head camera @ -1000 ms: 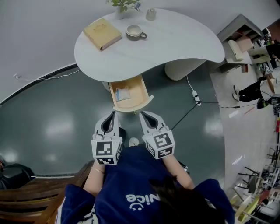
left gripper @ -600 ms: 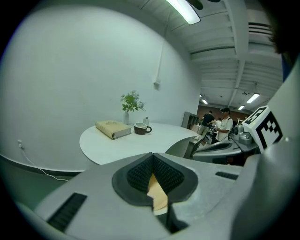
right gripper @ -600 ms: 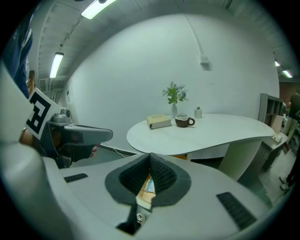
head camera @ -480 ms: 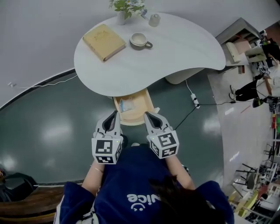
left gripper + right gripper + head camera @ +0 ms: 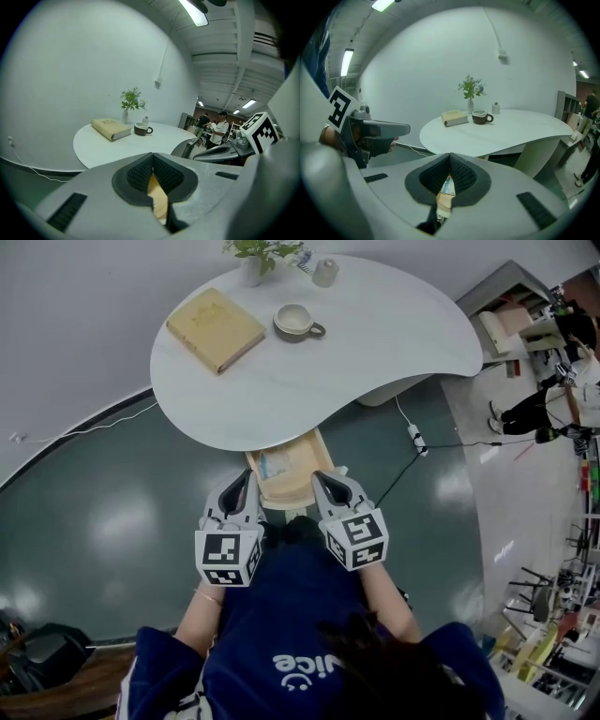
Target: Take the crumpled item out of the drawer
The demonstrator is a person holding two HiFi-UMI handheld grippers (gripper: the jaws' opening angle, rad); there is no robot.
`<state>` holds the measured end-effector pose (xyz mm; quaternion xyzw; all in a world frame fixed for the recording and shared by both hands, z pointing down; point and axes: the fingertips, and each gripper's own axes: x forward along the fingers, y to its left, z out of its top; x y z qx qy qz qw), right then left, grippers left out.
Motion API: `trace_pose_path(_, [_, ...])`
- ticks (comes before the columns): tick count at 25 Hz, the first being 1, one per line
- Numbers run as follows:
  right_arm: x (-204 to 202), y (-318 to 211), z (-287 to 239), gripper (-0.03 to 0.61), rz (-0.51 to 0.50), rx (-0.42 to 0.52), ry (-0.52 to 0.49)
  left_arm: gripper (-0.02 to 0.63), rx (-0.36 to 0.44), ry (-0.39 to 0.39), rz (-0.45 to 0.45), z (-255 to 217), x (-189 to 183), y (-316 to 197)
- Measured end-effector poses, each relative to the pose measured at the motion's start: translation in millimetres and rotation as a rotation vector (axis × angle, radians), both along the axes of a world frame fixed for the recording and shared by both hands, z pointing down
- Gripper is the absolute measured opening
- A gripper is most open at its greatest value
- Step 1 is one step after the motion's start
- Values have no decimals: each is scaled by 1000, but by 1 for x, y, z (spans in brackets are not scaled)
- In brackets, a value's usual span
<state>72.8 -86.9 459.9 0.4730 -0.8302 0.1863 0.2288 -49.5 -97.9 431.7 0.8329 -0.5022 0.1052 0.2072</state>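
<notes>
Crumpled item (image 5: 270, 465): a small, pale wad, whitish with a bluish tint, its surface creased. It lies on the floor of the open drawer (image 5: 302, 470), in the left half as the head view shows it, close to the left wall. It looks slightly longer along the drawer's depth than across, but at this size its long axis and facing cannot be fixed. In the right gripper view a pale sliver of it shows through the gap behind the pads.

Drawer: light wood, pulled out from under the near edge of the white table (image 5: 375, 334). The wad is the only content visible.

Left gripper (image 5: 247, 476): jaws together, tips meeting, nothing between them. It hovers just short of the drawer's left front corner.

Right gripper (image 5: 318, 476): jaws together, nothing between them. It hovers at the drawer's right front corner, apart from the wad.

Table top: a tan book (image 5: 214, 329) lying flat, a cup (image 5: 294, 321) just beside it with contents not readable, a vase (image 5: 253, 268) holding green sprigs, and a small jar (image 5: 324, 272) near the far edge.
</notes>
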Motion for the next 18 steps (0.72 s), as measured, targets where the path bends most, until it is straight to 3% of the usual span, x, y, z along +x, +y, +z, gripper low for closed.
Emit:
trace_pose_path(12, [-10,-26,38,8,-236,-123,97,5,-49,-2,-137,6,-7,-14])
trace_pose_path(18, [-22,-28,78,68,-463,-189,181,5,-71,-16,-231,13,-19,-16])
